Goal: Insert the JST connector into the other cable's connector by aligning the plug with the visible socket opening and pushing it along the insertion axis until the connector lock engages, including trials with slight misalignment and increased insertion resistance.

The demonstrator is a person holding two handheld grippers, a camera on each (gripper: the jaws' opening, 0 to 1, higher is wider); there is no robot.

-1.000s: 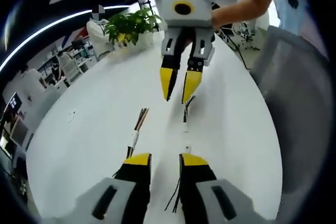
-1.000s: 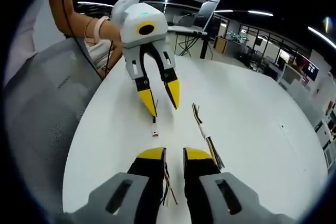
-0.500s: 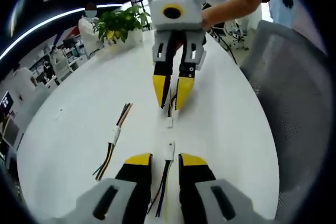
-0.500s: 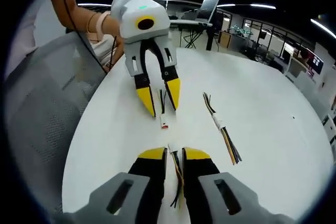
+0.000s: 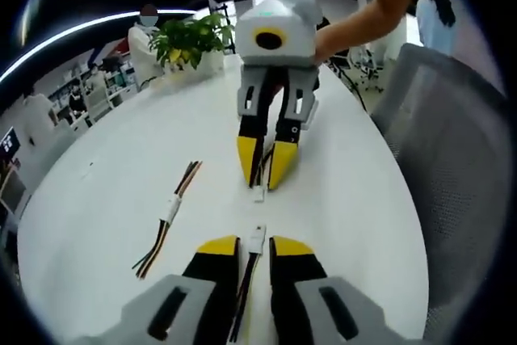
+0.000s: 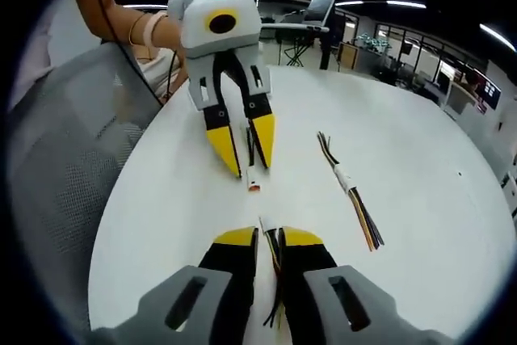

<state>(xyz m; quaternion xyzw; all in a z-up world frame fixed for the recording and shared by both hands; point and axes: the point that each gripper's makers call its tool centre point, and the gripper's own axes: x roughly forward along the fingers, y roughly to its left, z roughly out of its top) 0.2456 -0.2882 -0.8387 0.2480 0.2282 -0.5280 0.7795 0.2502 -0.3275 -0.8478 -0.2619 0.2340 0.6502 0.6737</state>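
My left gripper [image 5: 254, 248] is shut on a bundle of thin wires, and its white JST connector [image 5: 257, 238] sticks out just past the yellow fingertips. Facing it, my right gripper [image 5: 265, 169] is shut on the other cable, whose white connector [image 5: 258, 193] points back at mine. The two connectors are roughly in line with a small gap between them, just above the white table [image 5: 121, 167]. In the right gripper view, my right gripper [image 6: 269, 240] holds its wires low in the frame. The left gripper [image 6: 246, 159] hangs opposite with its connector [image 6: 254, 185] at the tips.
A spare cable [image 5: 170, 209] with a white connector lies on the table, also seen as the spare cable [image 6: 349, 187] in the right gripper view. A grey mesh chair [image 5: 452, 159] stands at the table's edge. A potted plant [image 5: 194, 38] sits at the far end.
The two grippers have drawn closer, and the connectors now nearly face each other tip to tip. My left jaws have narrowed onto their cable. Both views shifted with the hands.
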